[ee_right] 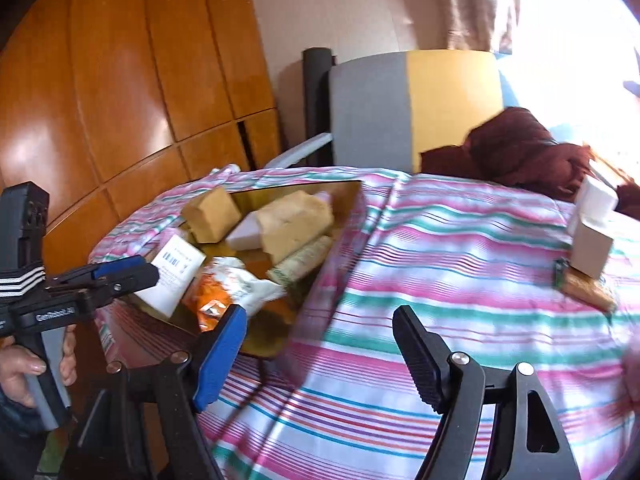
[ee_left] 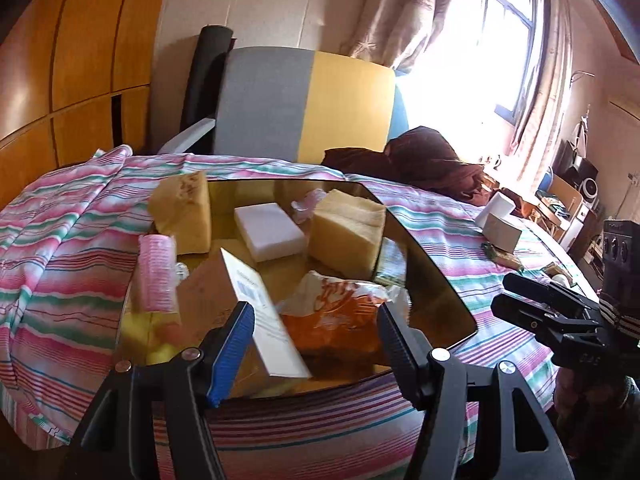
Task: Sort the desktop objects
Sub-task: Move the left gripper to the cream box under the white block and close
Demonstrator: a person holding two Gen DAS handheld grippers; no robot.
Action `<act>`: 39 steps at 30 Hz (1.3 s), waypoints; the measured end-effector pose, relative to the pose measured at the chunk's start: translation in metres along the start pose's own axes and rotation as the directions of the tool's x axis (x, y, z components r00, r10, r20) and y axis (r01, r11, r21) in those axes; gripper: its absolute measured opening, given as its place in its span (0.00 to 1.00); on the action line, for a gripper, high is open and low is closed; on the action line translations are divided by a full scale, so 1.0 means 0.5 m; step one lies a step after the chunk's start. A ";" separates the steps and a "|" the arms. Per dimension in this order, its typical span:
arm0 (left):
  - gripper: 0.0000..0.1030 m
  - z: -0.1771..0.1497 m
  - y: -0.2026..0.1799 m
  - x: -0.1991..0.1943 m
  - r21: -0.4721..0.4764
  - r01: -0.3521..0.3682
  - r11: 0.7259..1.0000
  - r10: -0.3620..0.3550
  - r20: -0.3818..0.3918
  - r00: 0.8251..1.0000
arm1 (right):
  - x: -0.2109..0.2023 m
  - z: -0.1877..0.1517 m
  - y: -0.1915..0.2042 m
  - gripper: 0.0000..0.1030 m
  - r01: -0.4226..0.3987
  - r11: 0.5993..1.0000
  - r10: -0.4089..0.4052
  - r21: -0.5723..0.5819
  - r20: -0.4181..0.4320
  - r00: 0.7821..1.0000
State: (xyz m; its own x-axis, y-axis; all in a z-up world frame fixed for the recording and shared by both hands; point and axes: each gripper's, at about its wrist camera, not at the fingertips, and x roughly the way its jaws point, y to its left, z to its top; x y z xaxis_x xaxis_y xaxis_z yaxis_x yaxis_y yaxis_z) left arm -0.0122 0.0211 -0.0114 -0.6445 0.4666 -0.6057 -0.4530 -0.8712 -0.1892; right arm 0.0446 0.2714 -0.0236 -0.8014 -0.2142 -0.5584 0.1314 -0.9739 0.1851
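**Reaching for what's left on the cloth**

My left gripper (ee_left: 316,344) hangs spread over the gold tray (ee_left: 440,280), nothing pinched, with the orange snack bag (ee_left: 340,320) and white box (ee_left: 260,304) just beneath. My right gripper (ee_right: 320,344) is spread and empty over the striped cloth (ee_right: 440,264). Farther off, well apart from the tray, sit the small boxes (ee_right: 591,240). I'd go right-handed, low and square, and take the top one first.

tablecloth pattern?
Tablecloth: pink, green and white stripes with thin darker lines. Clearest in the right wrist view.
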 end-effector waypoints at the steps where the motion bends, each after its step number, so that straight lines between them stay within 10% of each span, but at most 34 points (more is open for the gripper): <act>1: 0.63 0.003 -0.015 0.006 0.009 0.019 1.000 -0.019 -0.006 1.000 | -0.005 -0.007 -0.017 0.75 0.018 1.000 -0.018 0.019 -0.004 1.000; 16: 0.64 0.096 -0.372 0.166 0.195 0.304 0.932 -0.281 -0.138 0.950 | -0.129 -0.102 -0.279 0.76 0.320 0.911 -0.340 0.259 0.034 0.940; 24: 0.81 0.148 -0.540 0.277 0.297 0.358 0.885 -0.305 -0.212 0.928 | -0.106 -0.127 -0.295 0.77 0.304 0.924 -0.324 0.233 0.053 0.945; 39: 0.81 0.207 -0.699 0.478 0.399 0.333 0.855 -0.237 -0.271 0.933 | -0.063 -0.127 -0.297 0.77 0.254 0.948 -0.267 0.190 0.043 0.963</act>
State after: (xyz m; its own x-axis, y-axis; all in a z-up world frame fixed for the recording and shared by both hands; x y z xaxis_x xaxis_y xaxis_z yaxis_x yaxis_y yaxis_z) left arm -0.0715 0.4526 -0.0101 -0.3271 0.6003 -0.7299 -0.8471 -0.5286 -0.0551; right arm 0.0876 0.4180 -0.0850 -0.8319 0.0571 -0.5520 -0.1903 -0.9637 0.1872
